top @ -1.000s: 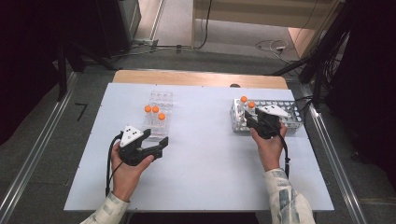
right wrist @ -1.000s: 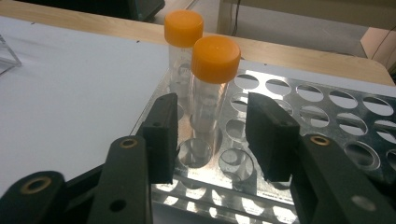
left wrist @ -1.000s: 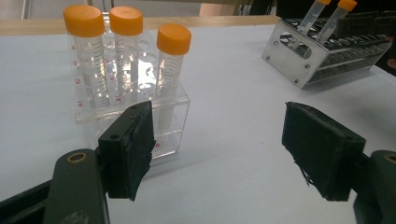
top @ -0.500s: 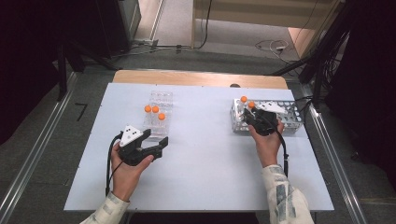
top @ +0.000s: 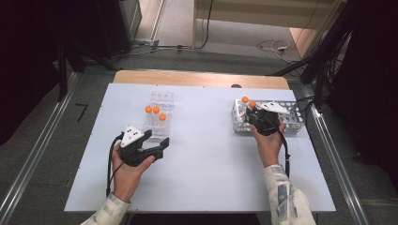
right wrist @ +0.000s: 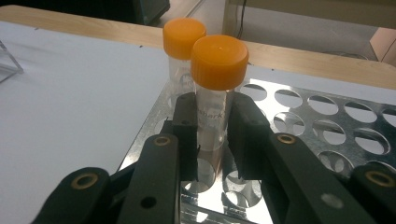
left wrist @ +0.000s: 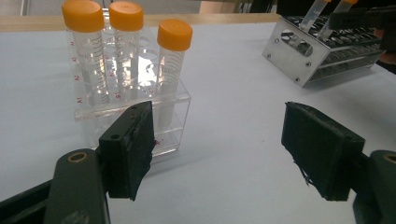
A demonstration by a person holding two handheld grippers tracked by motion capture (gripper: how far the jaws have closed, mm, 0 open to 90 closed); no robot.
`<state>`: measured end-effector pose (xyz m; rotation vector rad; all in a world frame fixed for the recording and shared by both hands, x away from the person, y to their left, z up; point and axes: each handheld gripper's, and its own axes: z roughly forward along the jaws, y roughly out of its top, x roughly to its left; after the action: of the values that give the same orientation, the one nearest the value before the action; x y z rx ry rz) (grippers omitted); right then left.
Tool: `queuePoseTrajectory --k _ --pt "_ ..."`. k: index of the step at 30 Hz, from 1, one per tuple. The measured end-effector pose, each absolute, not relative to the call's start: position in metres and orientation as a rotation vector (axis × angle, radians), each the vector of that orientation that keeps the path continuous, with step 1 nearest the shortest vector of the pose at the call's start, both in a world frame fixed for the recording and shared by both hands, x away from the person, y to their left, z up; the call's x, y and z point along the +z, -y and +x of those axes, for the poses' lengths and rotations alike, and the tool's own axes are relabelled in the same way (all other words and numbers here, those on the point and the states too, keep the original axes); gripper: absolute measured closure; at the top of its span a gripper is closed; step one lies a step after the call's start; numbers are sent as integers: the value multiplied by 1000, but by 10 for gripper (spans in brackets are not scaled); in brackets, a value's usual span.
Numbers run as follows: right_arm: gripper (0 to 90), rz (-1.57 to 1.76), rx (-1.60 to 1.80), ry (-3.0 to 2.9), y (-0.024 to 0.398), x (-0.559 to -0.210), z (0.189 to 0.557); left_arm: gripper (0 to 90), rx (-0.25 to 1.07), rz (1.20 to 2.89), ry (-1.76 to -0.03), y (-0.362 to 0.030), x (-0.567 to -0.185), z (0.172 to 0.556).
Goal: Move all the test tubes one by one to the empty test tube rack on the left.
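Red row marks "A1" and "A2" run along the near left edge of the clear acrylic tube rack (left wrist: 88, 105). Partial lettering, "…bark", shows on the clear orange-capped tube (right wrist: 215, 98) standing in the perforated metal rack (right wrist: 327, 126). Other printing is too small to read.

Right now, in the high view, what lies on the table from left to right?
Left gripper, open, in the left hand → clear rack with three orange-capped tubes → metal rack, where the right gripper, its jaws just closed, grips an orange-capped tube.
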<state>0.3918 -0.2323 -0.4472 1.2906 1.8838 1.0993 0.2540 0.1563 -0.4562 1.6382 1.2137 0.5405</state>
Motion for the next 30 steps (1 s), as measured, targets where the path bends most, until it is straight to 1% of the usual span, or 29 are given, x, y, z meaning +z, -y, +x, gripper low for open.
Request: queuePoseTrajectory --k 10,17,30 --pt "719 1245 1156 -1838 236 -418 385 259 539 1636 -1213 -156 -456 254" --pt "720 1210 1207 -1803 243 -397 374 259 538 1641 -1211 -156 -455 253" --pt "720 1166 1237 -1814 244 -388 356 258 540 1642 -1209 -154 -455 253"
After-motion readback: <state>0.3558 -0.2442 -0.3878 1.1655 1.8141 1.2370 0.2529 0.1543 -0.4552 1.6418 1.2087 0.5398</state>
